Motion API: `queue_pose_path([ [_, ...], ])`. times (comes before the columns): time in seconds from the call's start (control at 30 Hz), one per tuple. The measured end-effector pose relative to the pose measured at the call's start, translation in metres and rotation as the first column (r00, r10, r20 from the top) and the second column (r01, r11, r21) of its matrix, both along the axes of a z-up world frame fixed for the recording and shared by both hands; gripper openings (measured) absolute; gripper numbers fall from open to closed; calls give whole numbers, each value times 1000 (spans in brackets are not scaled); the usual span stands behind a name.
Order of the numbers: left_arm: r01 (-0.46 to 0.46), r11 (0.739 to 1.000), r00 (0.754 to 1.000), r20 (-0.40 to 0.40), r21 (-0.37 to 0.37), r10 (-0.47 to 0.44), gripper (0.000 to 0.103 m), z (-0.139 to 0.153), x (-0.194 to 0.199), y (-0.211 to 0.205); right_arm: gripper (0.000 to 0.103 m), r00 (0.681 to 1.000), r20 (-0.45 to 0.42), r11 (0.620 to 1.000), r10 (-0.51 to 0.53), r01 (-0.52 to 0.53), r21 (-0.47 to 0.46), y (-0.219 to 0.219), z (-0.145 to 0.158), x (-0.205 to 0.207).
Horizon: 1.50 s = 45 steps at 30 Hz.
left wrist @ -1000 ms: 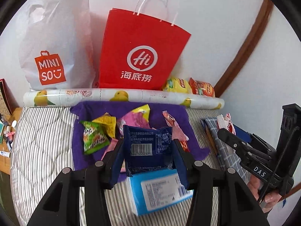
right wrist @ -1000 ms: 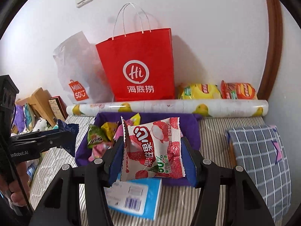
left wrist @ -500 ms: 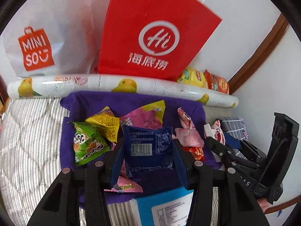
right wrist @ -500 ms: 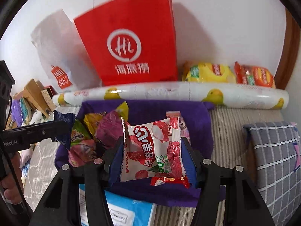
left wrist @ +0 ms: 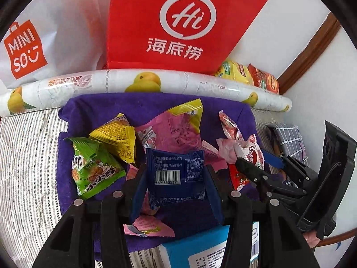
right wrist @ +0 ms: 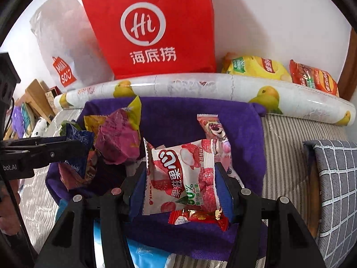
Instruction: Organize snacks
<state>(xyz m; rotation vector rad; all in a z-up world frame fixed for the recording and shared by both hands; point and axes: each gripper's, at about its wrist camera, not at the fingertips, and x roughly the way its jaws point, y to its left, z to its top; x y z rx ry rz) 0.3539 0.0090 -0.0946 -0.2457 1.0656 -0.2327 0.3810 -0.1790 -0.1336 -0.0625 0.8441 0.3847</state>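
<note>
My left gripper is shut on a dark blue snack packet and holds it over the purple cloth. My right gripper is shut on a white and red lychee jelly packet above the same cloth. On the cloth lie a green packet, a yellow packet, a pink packet, a small red packet and a pink bear packet. The right gripper shows at the right of the left wrist view, the left gripper at the left of the right wrist view.
A red paper bag and a white Miniso bag stand against the wall behind a fruit-print roll. Yellow and orange chip bags lie at the back right. A blue box sits in front, a checked cushion at right.
Both grippers have moved forward and down over the purple cloth with their packets still held. The bags and roll now look larger and closer.
</note>
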Motion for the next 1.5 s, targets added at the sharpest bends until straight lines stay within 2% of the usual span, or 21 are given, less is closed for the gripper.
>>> queue_pose_path([
  [0.5, 5, 1000, 1000, -25, 8, -5, 48, -16, 6, -2, 61, 999, -20, 997, -25, 24, -73, 2, -13, 4],
  [0.73, 8, 1000, 1000, -22, 19, -8, 48, -17, 6, -4, 69, 1000, -10, 996, -24, 24, -87, 2, -11, 2],
  [0.8, 8, 1000, 1000, -25, 21, -8, 50, -16, 7, -5, 71, 1000, -5, 995, -25, 24, -92, 2, -10, 0],
  [0.87, 4, 1000, 1000, -24, 27, -3, 61, -15, 7, -5, 77, 1000, -6, 995, -30, 29, -93, 1, -9, -2],
  [0.93, -13, 999, 1000, -9, 47, 13, 66, -10, 5, -5, 77, 999, -3, 995, -39, 39, -89, 0, -8, -4],
  [1.17, -1, 999, 1000, 20, 42, 0, 67, 7, -13, -6, 77, 996, 24, 990, -82, 84, -110, -9, 9, -25],
  [1.5, 7, 998, 994, 107, 62, -14, 67, 48, -73, -9, 77, 987, 36, 988, -154, 155, -19, -26, 53, -79],
])
